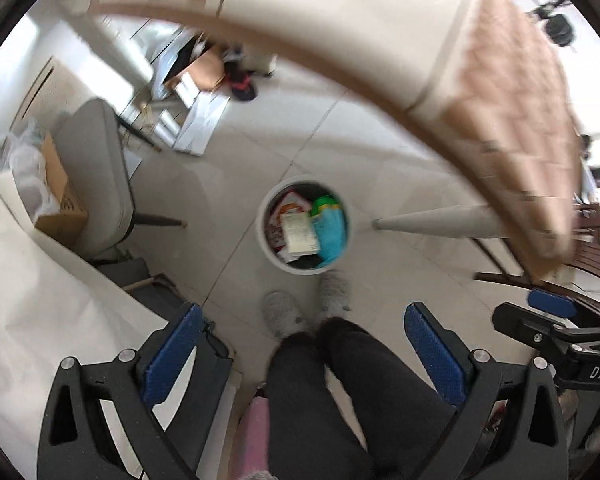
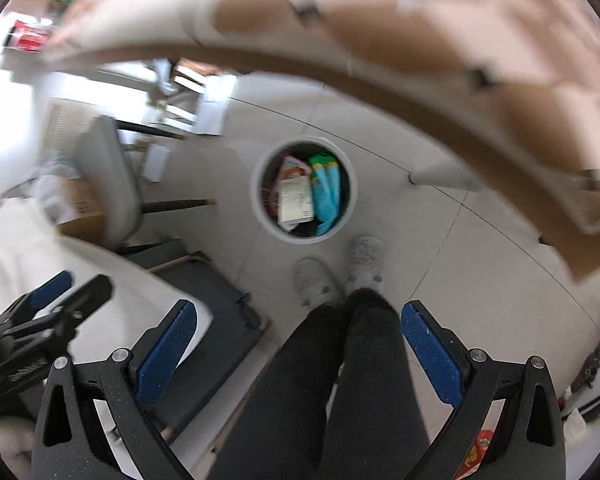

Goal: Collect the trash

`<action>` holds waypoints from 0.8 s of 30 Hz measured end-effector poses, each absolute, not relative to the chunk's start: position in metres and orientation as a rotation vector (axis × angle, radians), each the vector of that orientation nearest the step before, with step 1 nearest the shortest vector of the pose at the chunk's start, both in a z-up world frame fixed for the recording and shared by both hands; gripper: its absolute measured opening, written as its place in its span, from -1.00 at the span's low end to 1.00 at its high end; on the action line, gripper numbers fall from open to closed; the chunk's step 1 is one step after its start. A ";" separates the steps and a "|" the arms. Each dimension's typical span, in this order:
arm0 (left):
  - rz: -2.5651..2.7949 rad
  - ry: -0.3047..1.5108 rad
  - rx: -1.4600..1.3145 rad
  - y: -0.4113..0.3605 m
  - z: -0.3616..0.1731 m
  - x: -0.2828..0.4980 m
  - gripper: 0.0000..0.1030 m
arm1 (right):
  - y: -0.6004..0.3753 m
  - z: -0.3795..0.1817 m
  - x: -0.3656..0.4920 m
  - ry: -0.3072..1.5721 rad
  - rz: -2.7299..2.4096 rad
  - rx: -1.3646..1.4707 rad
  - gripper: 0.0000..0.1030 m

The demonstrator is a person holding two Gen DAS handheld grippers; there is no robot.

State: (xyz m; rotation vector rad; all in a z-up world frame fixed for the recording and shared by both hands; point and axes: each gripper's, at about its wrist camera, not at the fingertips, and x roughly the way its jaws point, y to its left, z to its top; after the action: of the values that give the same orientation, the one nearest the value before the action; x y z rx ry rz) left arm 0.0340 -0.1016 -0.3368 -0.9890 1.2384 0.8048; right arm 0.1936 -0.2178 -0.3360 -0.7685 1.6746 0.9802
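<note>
- Left wrist view: left tongs spread wide, blue pads holding nothing, aimed down at the tiled floor.
- Round white trash bin stands on the floor just ahead of the person's grey slippers; inside it lie a turquoise wrapper, a white paper receipt and a red-and-white packet.
- Blurred tan-patterned table arcs overhead.
- Right wrist view: right tongs likewise wide apart and empty, above the dark trouser legs.
- Same bin sits centre frame, a grey chair to one side.
</note>
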 end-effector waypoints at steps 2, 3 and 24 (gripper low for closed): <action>0.756 1.213 -0.991 -0.098 -0.310 0.039 1.00 | -0.218 -0.298 0.199 1.669 1.015 -0.757 1.00; 0.733 1.200 -0.983 -0.097 -0.294 0.042 1.00 | -0.220 -0.282 0.203 1.670 1.029 -0.737 1.00; 0.237 1.124 -0.764 -0.074 -0.132 0.019 1.00 | -0.264 -0.071 0.153 1.642 0.975 -0.241 1.00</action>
State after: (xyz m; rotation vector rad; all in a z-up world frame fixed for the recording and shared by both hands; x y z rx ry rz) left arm 0.0194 -0.0743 -0.1323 -0.7640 1.1236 0.2370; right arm 0.1534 -0.2640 -0.0709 -0.2411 1.6424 0.9753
